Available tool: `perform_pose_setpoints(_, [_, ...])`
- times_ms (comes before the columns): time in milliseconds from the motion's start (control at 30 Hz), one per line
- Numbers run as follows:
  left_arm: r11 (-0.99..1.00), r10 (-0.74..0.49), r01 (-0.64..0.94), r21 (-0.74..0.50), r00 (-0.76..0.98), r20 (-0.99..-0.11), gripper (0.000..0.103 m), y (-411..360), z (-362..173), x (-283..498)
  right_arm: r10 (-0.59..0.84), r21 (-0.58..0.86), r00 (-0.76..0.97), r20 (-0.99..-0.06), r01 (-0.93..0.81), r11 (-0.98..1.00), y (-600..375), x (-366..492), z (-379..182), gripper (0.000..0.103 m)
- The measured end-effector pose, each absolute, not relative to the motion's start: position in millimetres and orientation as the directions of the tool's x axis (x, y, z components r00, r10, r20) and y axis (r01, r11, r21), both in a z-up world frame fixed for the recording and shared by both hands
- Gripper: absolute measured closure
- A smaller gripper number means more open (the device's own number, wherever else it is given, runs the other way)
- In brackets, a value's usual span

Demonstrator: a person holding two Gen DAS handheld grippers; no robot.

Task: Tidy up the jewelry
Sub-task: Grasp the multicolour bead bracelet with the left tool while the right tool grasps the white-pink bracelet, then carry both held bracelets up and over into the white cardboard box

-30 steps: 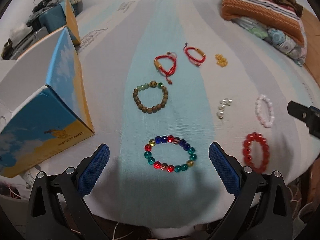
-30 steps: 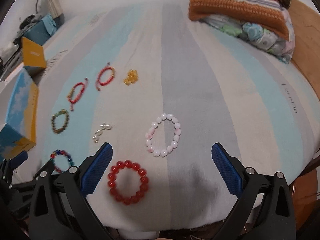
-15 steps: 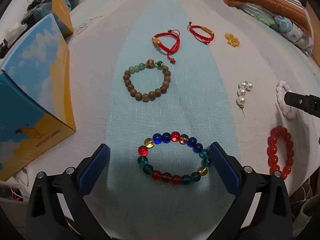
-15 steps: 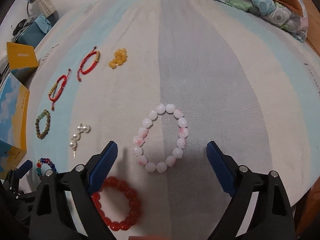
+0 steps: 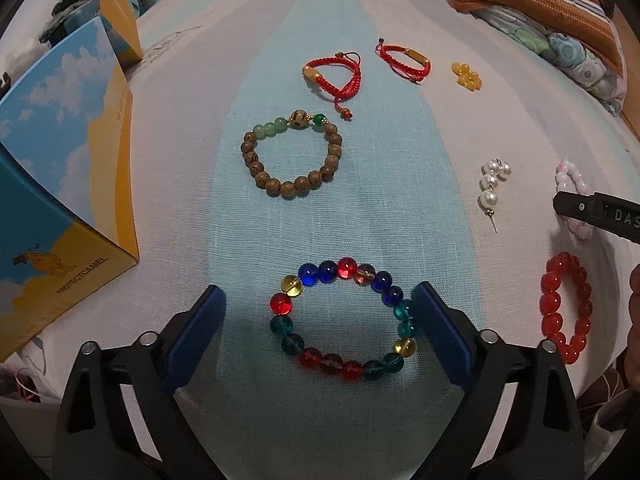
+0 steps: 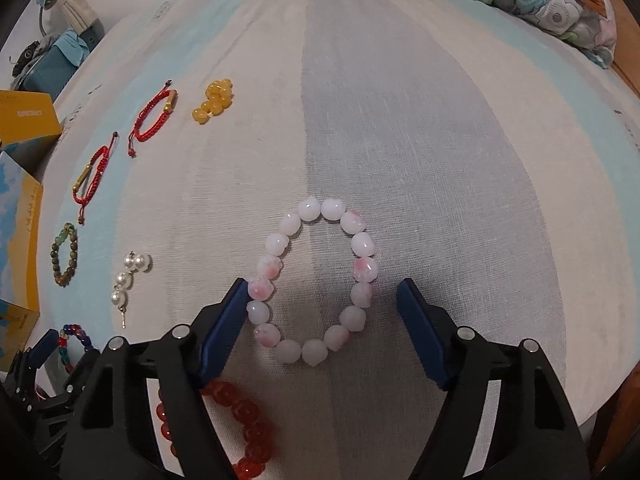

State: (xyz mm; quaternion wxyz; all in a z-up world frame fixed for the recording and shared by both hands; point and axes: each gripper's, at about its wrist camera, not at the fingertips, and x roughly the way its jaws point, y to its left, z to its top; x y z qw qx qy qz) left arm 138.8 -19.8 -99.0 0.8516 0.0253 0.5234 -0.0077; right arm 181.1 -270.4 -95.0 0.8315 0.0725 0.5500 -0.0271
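Each claw closing yet still spread, left claw [image 5: 318, 322] straddling a multicoloured bracelet [image 5: 344, 318], right claw [image 6: 322, 312] a pink bracelet [image 6: 316, 280]: smooth, floppy beads, best pinched across one side

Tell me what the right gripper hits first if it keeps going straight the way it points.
Most likely the pink and white bead bracelet: it lies on the bedspread straight ahead of the right gripper, whose fingers have just been closing. One finger looks close to its beads; contact is unclear.

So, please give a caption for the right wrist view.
Right gripper, jaws closing, straddles the pink-white bead bracelet on the striped cloth.
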Motion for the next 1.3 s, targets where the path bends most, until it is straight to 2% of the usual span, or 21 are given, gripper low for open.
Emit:
perform_pose_setpoints(133, [0.998, 0.011, 0.046, 0.036, 0.457, -0.889, 0.030, -20.1, -97.6, 134.7, 0.011, 0.071, 0.397, -0.918, 0.136, 0.988, -270.0, 181.3, -95.9, 0.042])
perform_pose_setpoints(333, [0.998, 0.016, 0.041, 0.040, 0.464, -0.886, 0.052, -17.4, -95.2, 130.5, -0.010, 0.053, 0.406, -0.914, 0.143, 0.988, -268.6, 178.8, -96.1, 0.061])
perform_pose_setpoints(400, [0.998, 0.021, 0.040, 0.045, 0.467, -0.884, 0.061, -16.9, -93.9, 129.8, -0.017, 0.044, 0.410, -0.912, 0.138, 0.989, -266.7, 177.6, -96.2, 0.066])
perform_pose_setpoints(467, [0.998, 0.024, 0.041, 0.049, 0.472, -0.881, 0.081, -15.5, -92.4, 129.1, -0.025, 0.032, 0.413, -0.910, 0.131, 0.991, -266.0, 176.7, -96.2, 0.070])
perform_pose_setpoints(533, [0.998, 0.012, 0.049, 0.041, 0.474, -0.880, 0.091, -14.0, -91.0, 128.7, -0.026, 0.031, 0.419, -0.908, 0.127, 0.991, -267.4, 175.9, -95.7, 0.082])
perform_pose_setpoints(600, [0.998, 0.000, 0.050, 0.027, 0.478, -0.878, 0.092, -11.1, -90.1, 128.2, -0.019, 0.041, 0.424, -0.906, 0.132, 0.990, -270.7, 176.1, -94.9, 0.091])
perform_pose_setpoints(867, [0.999, -0.025, 0.054, 0.002, 0.495, -0.869, 0.093, -5.5, -85.3, 123.0, 0.007, 0.081, 0.465, -0.885, 0.139, 0.987, -275.1, 174.0, -89.1, 0.091])
perform_pose_setpoints(1300, [0.998, -0.050, 0.062, -0.021, 0.530, -0.846, 0.093, -4.6, -69.1, 119.3, -0.007, 0.064, 0.525, -0.851, 0.117, 0.991, -262.0, 162.2, -70.9, 0.091])
